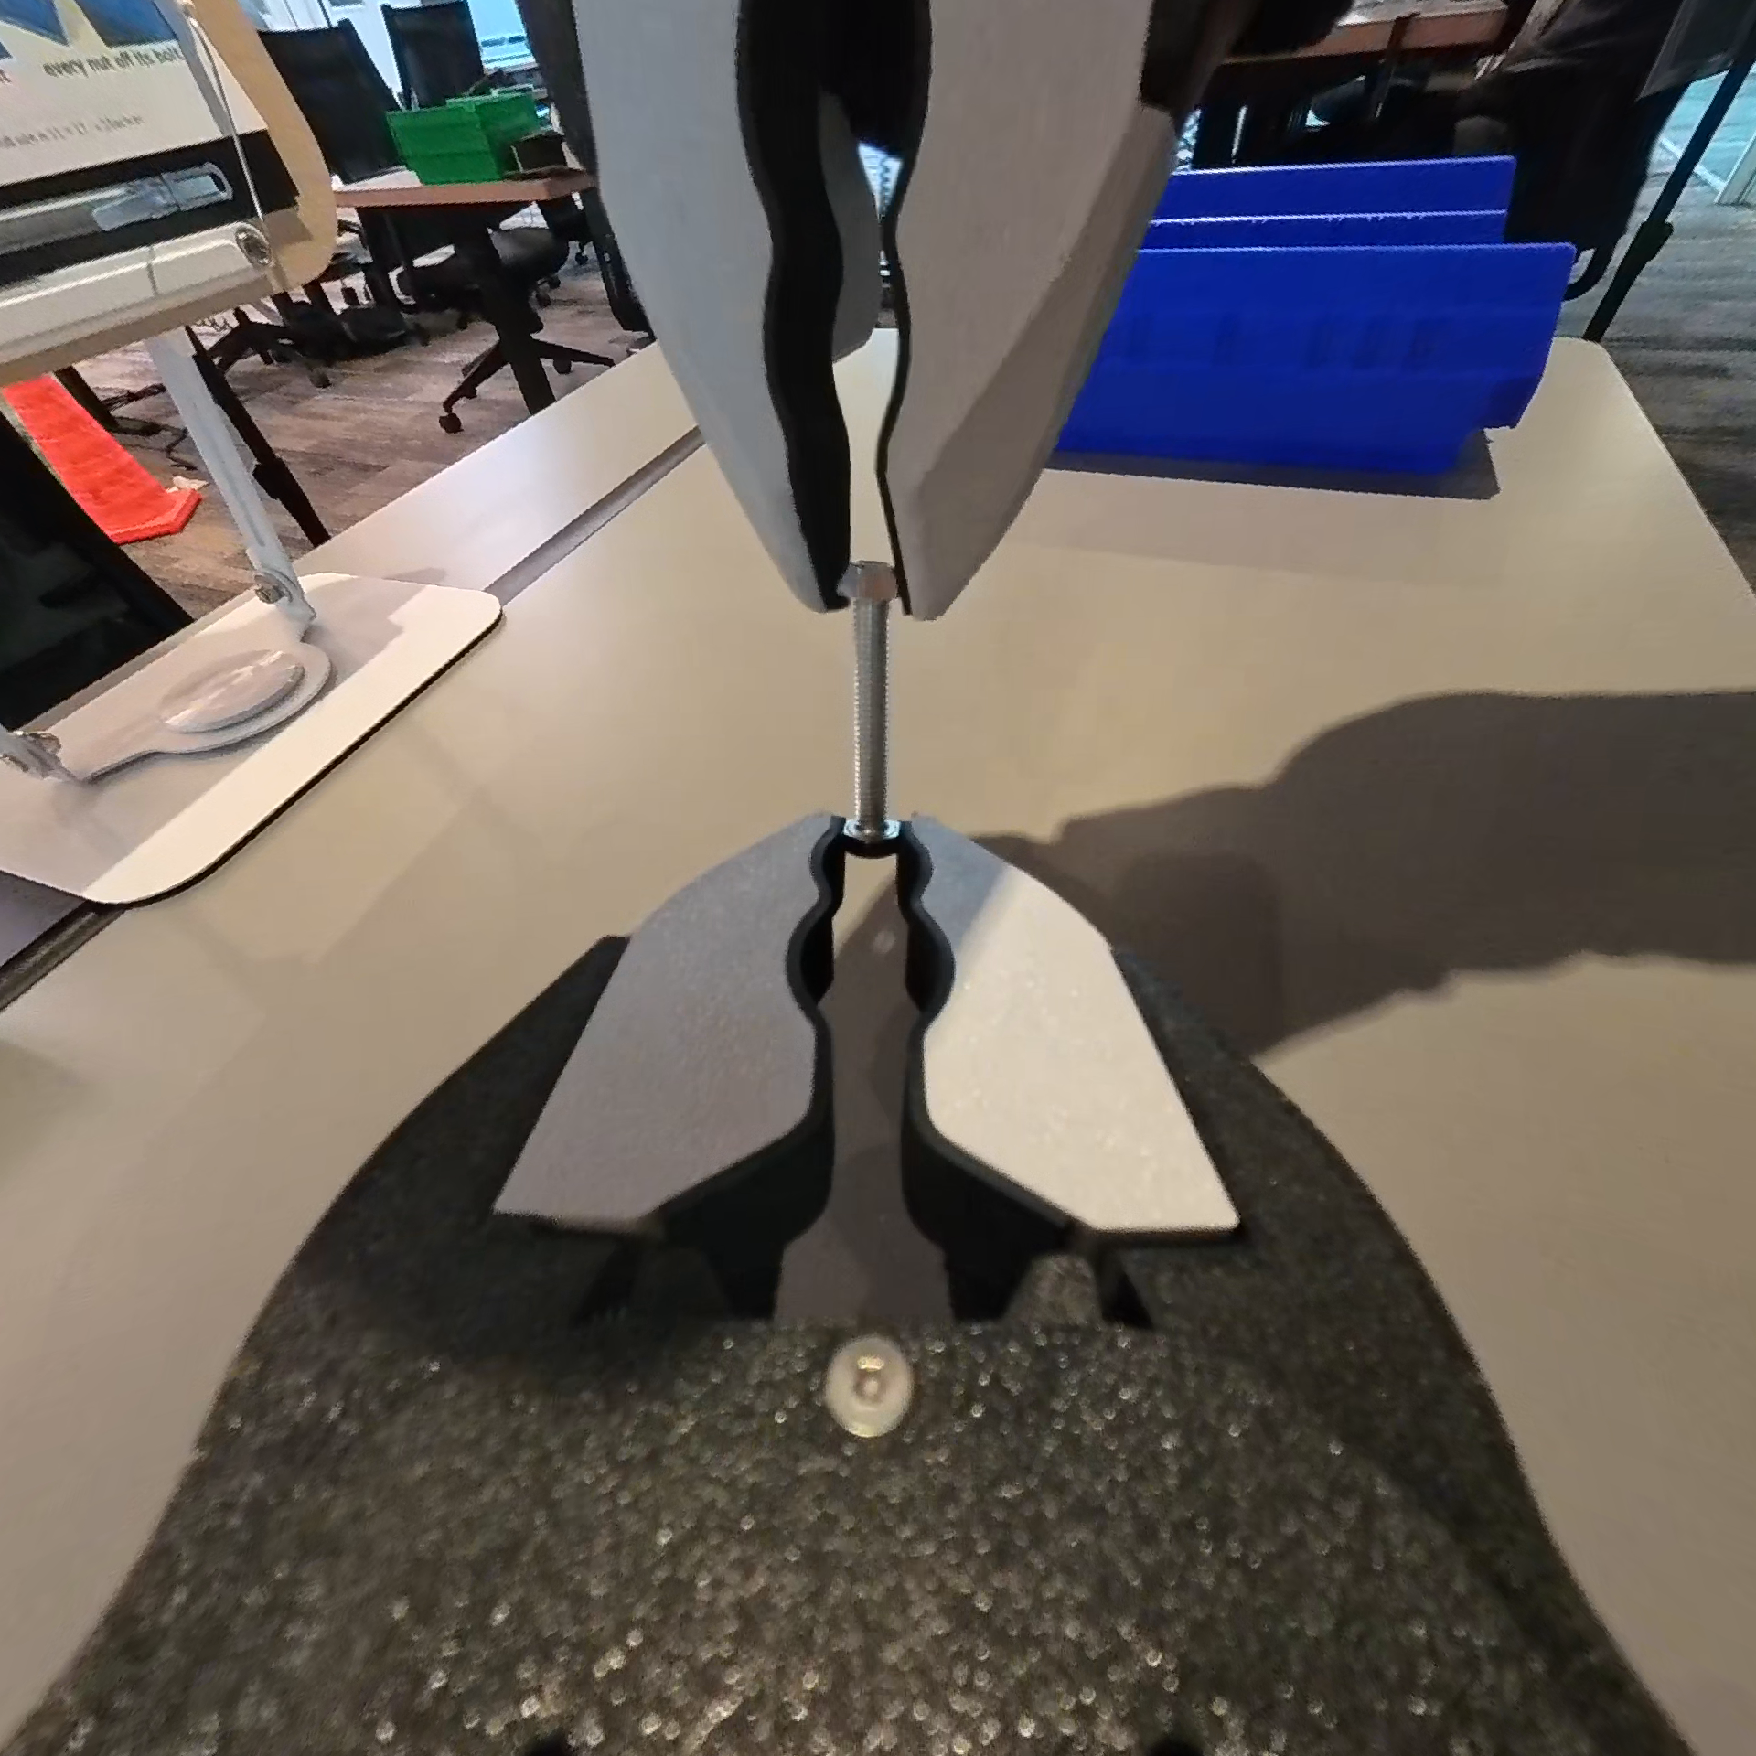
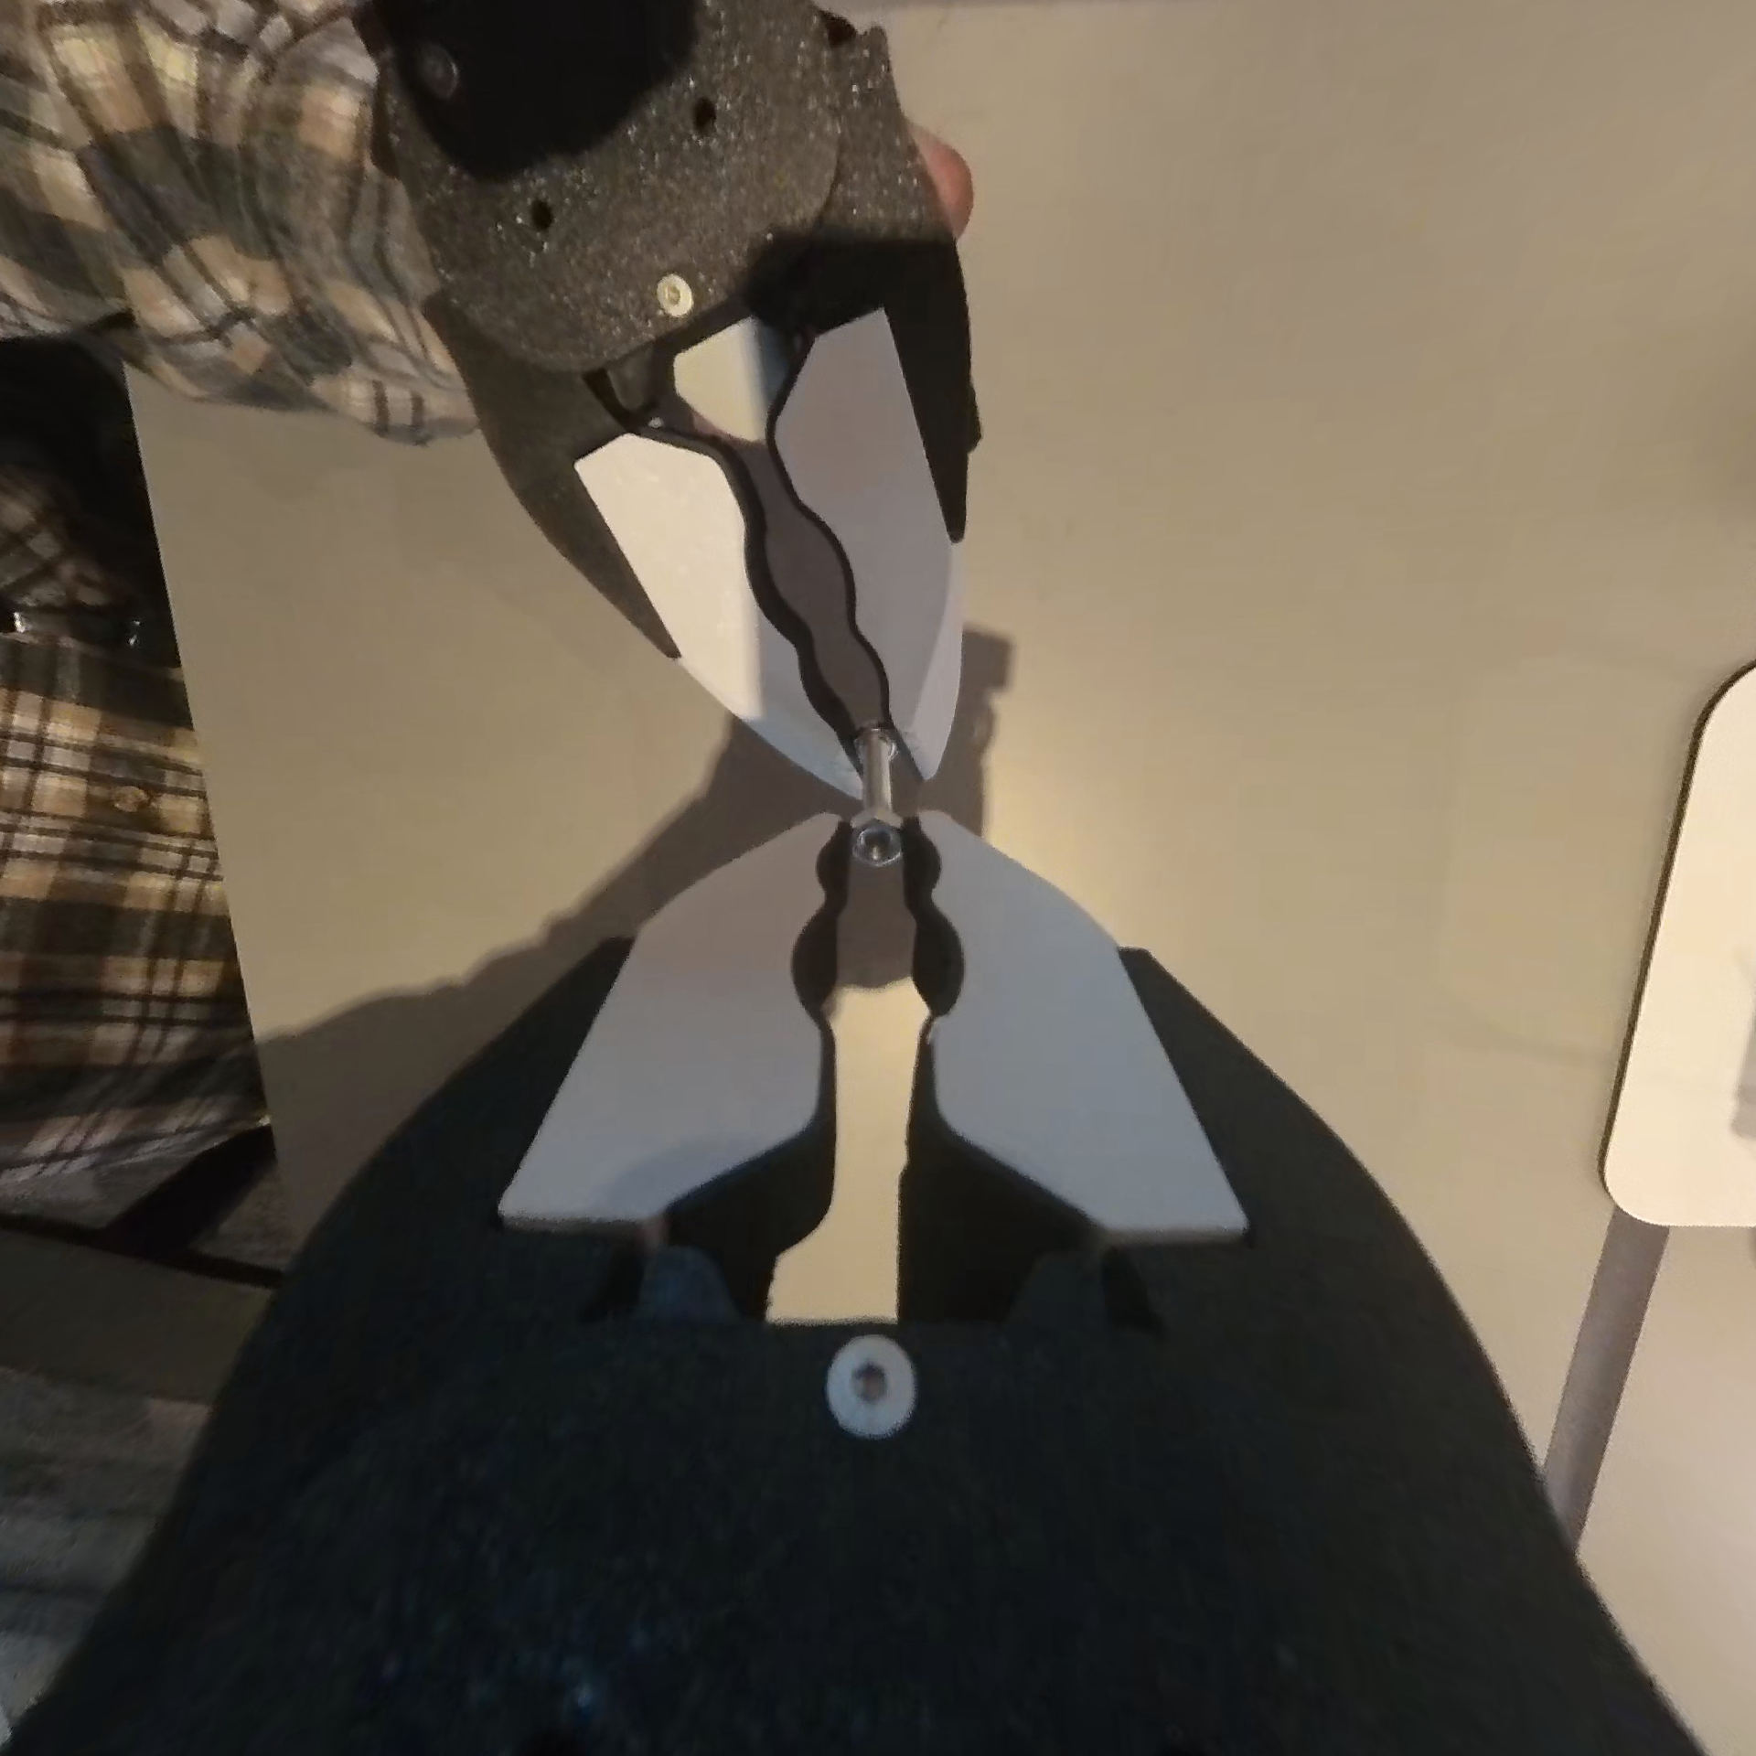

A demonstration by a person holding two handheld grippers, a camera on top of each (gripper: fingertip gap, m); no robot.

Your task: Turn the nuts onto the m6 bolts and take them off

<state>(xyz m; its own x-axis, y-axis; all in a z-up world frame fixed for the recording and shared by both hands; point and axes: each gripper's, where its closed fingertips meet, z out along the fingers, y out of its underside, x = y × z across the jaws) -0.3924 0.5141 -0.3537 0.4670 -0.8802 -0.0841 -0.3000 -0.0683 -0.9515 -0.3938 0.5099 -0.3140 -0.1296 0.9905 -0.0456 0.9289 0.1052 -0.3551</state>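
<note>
While clamped at its hex nut point(image 1: 869, 832) by left hand-held gripper point(image 1: 869, 836), threaded silver bolt point(image 1: 870, 703) spanned up to right hand-held gripper point(image 1: 871, 589), clamped on its head.

White-fingered black tongs point(image 1: 867, 834), plaid sleeve point(image 2: 190, 209)

The white sign point(image 1: 114, 124) on a stand at upper left bears printed lines, mostly cut off

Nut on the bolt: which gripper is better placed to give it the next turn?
Probably left. The left gripper pinches the nut at the threaded end of the bolt, while the right gripper clamps the bolt's head end, so it is better suited to holding the bolt steady.
</note>
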